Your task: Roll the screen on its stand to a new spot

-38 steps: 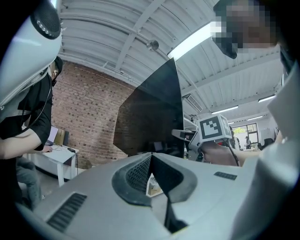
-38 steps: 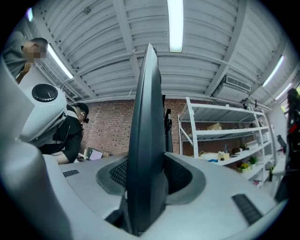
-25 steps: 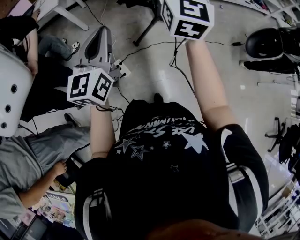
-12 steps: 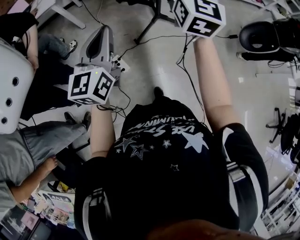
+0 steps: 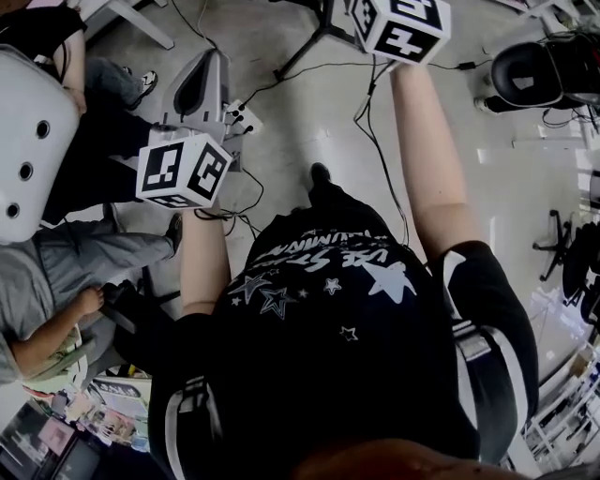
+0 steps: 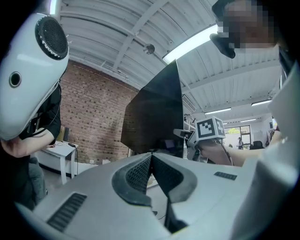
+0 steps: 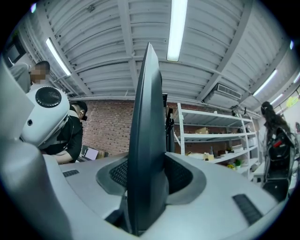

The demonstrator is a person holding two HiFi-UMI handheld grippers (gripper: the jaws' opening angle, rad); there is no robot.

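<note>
The screen (image 7: 147,140) is a thin black panel seen edge-on in the right gripper view, and my right gripper (image 7: 146,180) is shut on that edge. In the head view only this gripper's marker cube (image 5: 401,23) shows, at the top, above a black leg of the stand (image 5: 305,42). My left gripper (image 6: 151,157) is shut with nothing between its pads and stands apart from the screen (image 6: 154,117), whose dark face lies ahead of it. In the head view the left gripper (image 5: 204,75) hangs over the floor at the left.
A seated person in grey trousers (image 5: 66,272) and a white rounded shell (image 5: 28,141) are close on the left. A power strip with cables (image 5: 239,117) lies on the floor ahead. A black chair (image 5: 534,75) stands upper right. Metal shelves (image 7: 215,140) line the right.
The floor has slid beneath me as I step forward. The right gripper's cube has moved up and right in the head view. The left gripper has stayed almost still.
</note>
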